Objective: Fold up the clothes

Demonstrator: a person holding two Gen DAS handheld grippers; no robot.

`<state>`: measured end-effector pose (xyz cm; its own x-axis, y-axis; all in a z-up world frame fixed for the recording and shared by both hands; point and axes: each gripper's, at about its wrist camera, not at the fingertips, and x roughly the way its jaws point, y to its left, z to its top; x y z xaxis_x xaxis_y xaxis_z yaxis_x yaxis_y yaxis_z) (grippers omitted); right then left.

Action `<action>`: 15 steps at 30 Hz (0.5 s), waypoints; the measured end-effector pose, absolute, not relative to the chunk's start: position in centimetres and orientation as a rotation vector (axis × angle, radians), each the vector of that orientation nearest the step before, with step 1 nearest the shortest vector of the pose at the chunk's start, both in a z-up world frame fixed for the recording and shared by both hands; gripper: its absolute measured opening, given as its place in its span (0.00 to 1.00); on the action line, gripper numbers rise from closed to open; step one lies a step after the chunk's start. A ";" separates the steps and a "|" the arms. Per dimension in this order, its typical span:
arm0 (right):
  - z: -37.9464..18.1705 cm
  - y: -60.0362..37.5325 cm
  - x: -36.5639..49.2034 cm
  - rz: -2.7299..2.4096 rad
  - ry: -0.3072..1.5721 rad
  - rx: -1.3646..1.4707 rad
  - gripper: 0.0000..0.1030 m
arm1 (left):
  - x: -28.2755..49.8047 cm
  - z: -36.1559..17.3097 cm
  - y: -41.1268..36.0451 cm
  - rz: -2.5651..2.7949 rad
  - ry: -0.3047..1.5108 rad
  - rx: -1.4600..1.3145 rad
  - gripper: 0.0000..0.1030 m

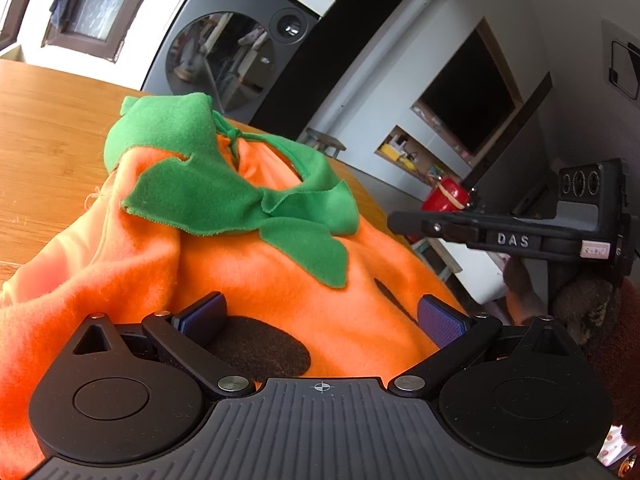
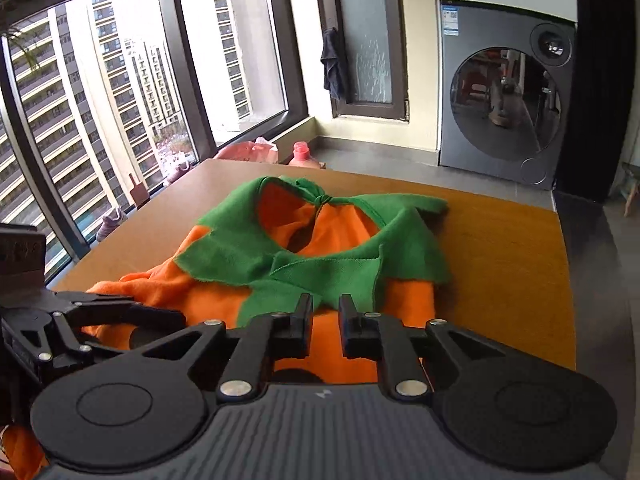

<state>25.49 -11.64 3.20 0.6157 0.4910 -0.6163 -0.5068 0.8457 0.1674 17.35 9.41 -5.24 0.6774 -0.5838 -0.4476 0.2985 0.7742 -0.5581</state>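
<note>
An orange fleece pumpkin costume (image 1: 256, 276) with a green leaf collar (image 1: 200, 184) lies bunched on the wooden table (image 1: 48, 140). My left gripper (image 1: 320, 316) is open, its blue-padded fingers spread over the orange cloth beside a black felt patch (image 1: 260, 348). In the right wrist view the costume (image 2: 208, 300) lies spread with its collar (image 2: 320, 256) facing me. My right gripper (image 2: 325, 320) hovers over the costume's near edge, jaws nearly closed with a narrow gap; nothing shows between them. The left gripper also shows at the left of the right wrist view (image 2: 120, 312).
A grey washing machine (image 2: 504, 92) stands beyond the table. Big windows (image 2: 120, 92) run along the left. The table's right edge (image 2: 564, 280) drops to a dark floor. The right gripper's body (image 1: 500, 236) shows at the right of the left wrist view.
</note>
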 end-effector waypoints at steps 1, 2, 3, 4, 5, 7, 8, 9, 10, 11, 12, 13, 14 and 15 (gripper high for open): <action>2.7 -11.9 26.4 0.553 0.701 0.017 0.25 | 17.3 -5.2 9.4 -0.516 0.656 -0.469 1.00; 2.0 -12.1 27.4 0.531 0.702 0.061 0.27 | 17.3 -5.2 9.4 -0.516 0.655 -0.468 1.00; 1.4 -12.3 28.3 0.524 0.707 0.104 0.28 | 17.3 -5.2 9.4 -0.516 0.655 -0.467 1.00; 0.8 -12.4 29.0 0.523 0.714 0.147 0.29 | 17.3 -5.2 9.4 -0.516 0.655 -0.467 1.00; 0.2 -12.4 29.6 0.528 0.718 0.180 0.30 | 17.3 -5.2 9.3 -0.515 0.655 -0.467 1.00; -0.8 -11.6 30.7 0.567 0.732 0.202 0.30 | 17.3 -5.2 9.3 -0.515 0.654 -0.466 1.00; -0.9 -11.1 30.9 0.585 0.736 0.189 0.30 | 17.4 -5.3 9.3 -0.515 0.654 -0.466 1.00; -1.0 -10.6 30.9 0.600 0.739 0.171 0.26 | 17.3 -5.3 9.3 -0.514 0.654 -0.465 1.00; -1.0 -10.0 31.0 0.616 0.742 0.154 0.19 | 17.3 -5.3 9.3 -0.514 0.654 -0.464 1.00; -0.7 -9.3 30.5 0.633 0.728 0.118 0.07 | 17.3 -5.3 9.3 -0.514 0.654 -0.464 1.00; 0.0 -9.0 29.8 0.647 0.704 0.095 0.05 | 17.3 -5.3 9.3 -0.514 0.654 -0.464 1.00; 0.6 -9.0 29.2 0.662 0.686 0.087 0.04 | 17.3 -5.3 9.3 -0.514 0.654 -0.465 1.00; 1.3 -9.1 28.4 0.685 0.674 0.072 0.03 | 17.3 -5.3 9.3 -0.514 0.654 -0.465 1.00; 2.0 -9.2 27.5 0.708 0.663 0.054 0.03 | 17.3 -5.3 9.3 -0.514 0.654 -0.465 1.00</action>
<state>27.50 -9.21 2.04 0.5652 0.6187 -0.5457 -0.5853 0.7669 0.2632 17.29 9.29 -5.27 0.6795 -0.5804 -0.4488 0.2990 0.7776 -0.5531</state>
